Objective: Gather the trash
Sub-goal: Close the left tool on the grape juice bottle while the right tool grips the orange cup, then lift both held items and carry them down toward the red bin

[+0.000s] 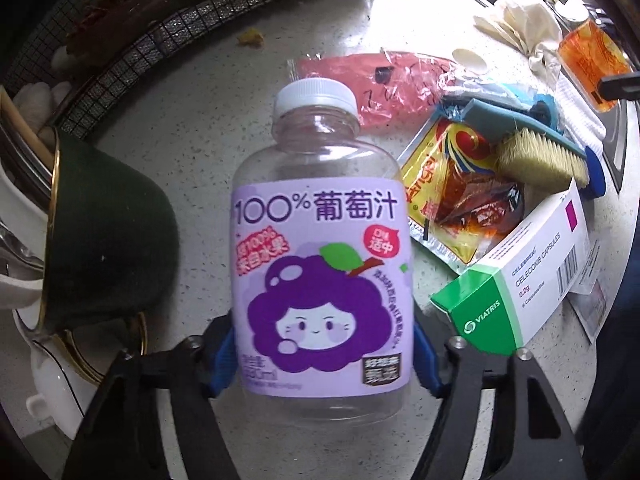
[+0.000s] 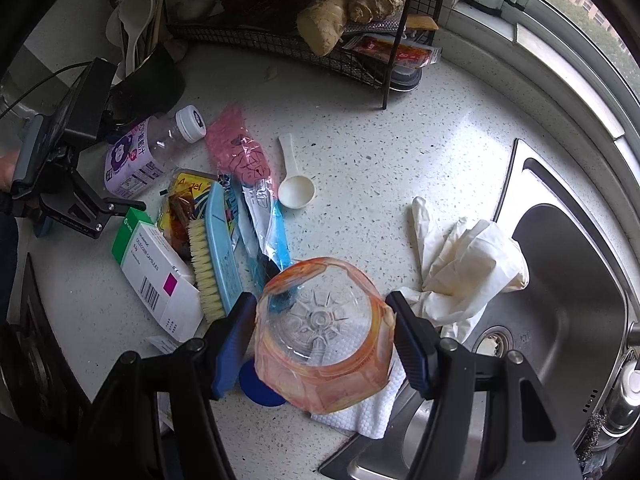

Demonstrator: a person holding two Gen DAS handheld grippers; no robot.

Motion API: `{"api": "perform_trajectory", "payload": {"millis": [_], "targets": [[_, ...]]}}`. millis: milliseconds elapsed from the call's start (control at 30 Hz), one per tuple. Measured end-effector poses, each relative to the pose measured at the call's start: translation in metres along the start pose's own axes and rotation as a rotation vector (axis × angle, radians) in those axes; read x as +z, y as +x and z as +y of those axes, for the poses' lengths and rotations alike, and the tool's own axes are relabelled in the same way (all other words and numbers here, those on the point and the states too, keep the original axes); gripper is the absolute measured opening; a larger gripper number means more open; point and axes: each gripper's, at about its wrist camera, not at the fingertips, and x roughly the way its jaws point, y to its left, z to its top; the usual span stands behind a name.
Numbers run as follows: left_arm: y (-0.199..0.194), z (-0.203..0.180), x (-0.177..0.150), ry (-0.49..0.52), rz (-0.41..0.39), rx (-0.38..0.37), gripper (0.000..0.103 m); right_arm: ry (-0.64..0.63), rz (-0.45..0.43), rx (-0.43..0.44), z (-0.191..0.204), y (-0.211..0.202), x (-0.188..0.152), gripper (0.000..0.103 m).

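An empty clear bottle (image 1: 320,216) with a purple grape-juice label and a white cap lies on the speckled counter. My left gripper (image 1: 325,360) points down at it, with its blue pads (image 1: 224,356) against both sides of the bottle's lower part. In the right wrist view the same bottle (image 2: 140,152) lies at the left, with the left gripper (image 2: 116,204) at its base. My right gripper (image 2: 322,340) is shut on a clear bottle with an orange label (image 2: 320,332), held above the counter bottom-first towards the camera.
Right of the grape bottle lie a pink plastic bag (image 1: 384,84), a yellow-red wrapper (image 1: 444,184), a blue brush (image 1: 540,152) and a medicine box (image 1: 520,276). A dark green cup (image 1: 108,232) stands left. A white scoop (image 2: 296,188), gloves (image 2: 460,264), sink (image 2: 560,280) and wire rack (image 2: 320,52) are nearby.
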Motion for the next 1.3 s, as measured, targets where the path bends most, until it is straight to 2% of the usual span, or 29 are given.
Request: {"api": "perform_trajectory", "payload": {"millis": [267,600,767,833,967,1167,1300], "targets": [[-0.004,-0.01,-0.018,-0.081,-0.03,0.075,0.064,-0.004,-0.01,0.012,0.004,-0.002,-0.007,0.063],[-0.081,-0.06,-0.039,-0.123,-0.168,0.147,0.064,-0.018,-0.084,0.013,0.005,-0.032,-0.025,0.063],[-0.112,-0.099,-0.035,-0.162,-0.221,0.111,0.064,-0.018,-0.158,-0.004,0.006,-0.056,-0.04,0.063],[-0.125,-0.115,-0.015,-0.17,-0.231,0.113,0.064,-0.006,-0.174,-0.002,0.003,-0.064,-0.047,0.063],[-0.14,-0.144,0.001,-0.171,-0.257,0.09,0.064,0.023,-0.216,-0.029,-0.001,-0.08,-0.063,0.063],[-0.16,-0.196,0.007,-0.194,-0.261,0.081,0.064,0.086,-0.28,-0.051,-0.013,-0.108,-0.105,0.063],[-0.173,-0.237,-0.001,-0.156,-0.285,0.07,0.064,0.131,-0.31,-0.071,-0.021,-0.123,-0.144,0.063]]}}
